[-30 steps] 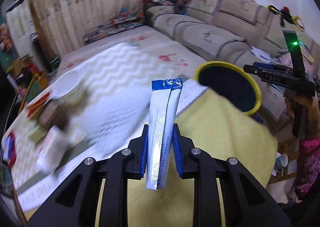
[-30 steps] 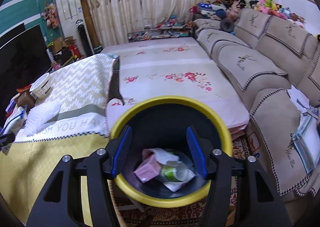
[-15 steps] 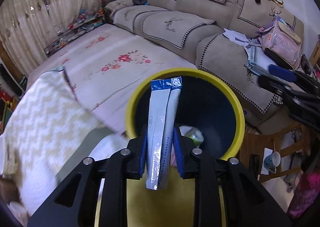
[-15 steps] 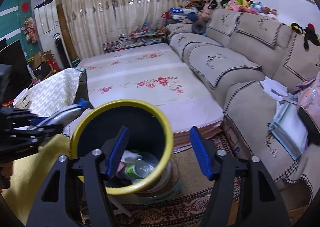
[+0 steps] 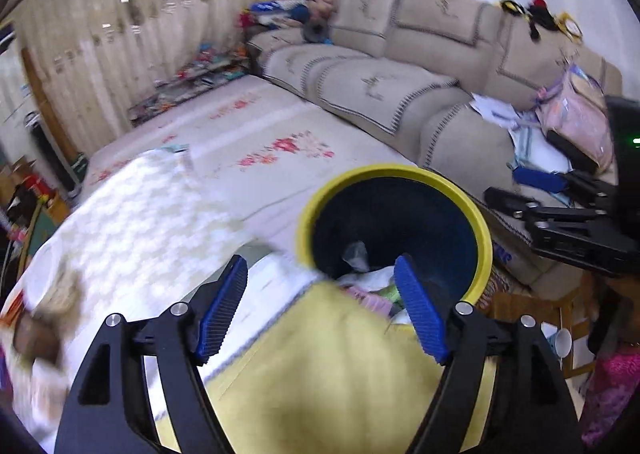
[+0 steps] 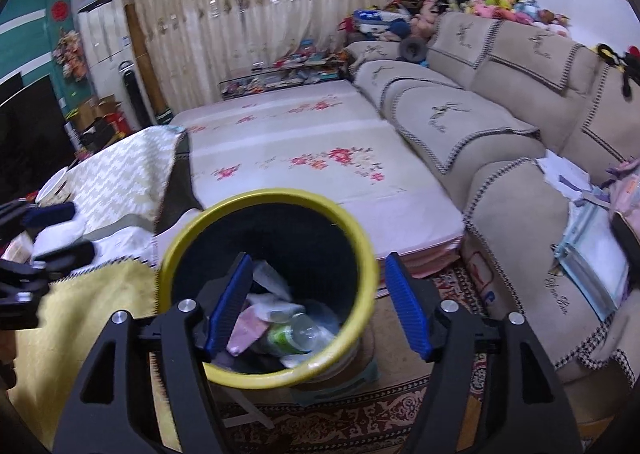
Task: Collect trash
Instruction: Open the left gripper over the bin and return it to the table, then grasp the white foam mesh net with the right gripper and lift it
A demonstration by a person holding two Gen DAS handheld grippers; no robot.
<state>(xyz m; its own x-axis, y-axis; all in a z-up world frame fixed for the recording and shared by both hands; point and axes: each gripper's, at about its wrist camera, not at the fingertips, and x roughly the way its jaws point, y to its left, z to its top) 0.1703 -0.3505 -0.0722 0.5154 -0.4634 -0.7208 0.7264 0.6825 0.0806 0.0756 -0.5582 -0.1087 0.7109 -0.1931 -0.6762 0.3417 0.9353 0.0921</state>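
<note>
Both tools stand wide and empty: the left tool [image 5: 320,308] over the yellow cloth on the desk [image 5: 320,374], the right tool [image 6: 318,304] above the yellow-rimmed bin [image 6: 362,250]. Wrappers and a bottle [image 6: 288,330] lie inside the bin. A drop-off step looks finished; next, I judge, a tool must reach the blurred items [image 5: 44,318] at the desk's far left.

worktop [image 5: 344,386] has yellow cloth plus white zigzag cloth [image 5: 132,222]; patterned rug [image 6: 352,418] on floor carries yellow-rimmed trash bin [image 6: 362,250].
</note>
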